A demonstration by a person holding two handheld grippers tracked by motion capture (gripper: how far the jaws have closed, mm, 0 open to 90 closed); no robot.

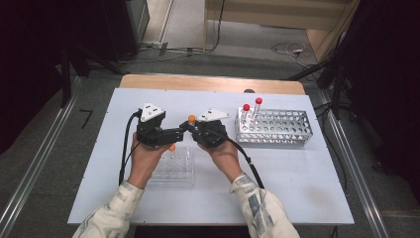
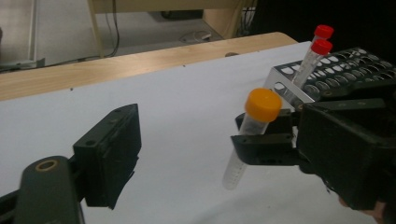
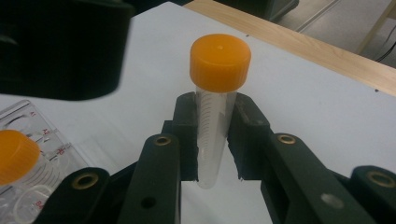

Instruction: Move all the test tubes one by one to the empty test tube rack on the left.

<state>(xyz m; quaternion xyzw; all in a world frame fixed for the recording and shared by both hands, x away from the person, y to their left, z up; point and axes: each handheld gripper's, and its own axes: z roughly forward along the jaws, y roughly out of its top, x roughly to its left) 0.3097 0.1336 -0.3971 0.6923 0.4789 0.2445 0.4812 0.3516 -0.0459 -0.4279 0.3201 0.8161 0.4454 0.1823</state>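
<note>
Tube (image 3: 212, 135) with orange cap sits clamped upright between the right tool's (image 3: 215, 140) jaws, lifted above the worktop (image 1: 297, 168) — not yet in any rack. Just ahead, the left tool (image 1: 173, 134) has its jaws apart, empty. Both hands meet mid-worktop; the metal rack (image 1: 277, 130) stands beyond the right tool, the clear rack (image 1: 173, 171) under the hands.

Dim, soft overhead light; blurry foreground
</note>
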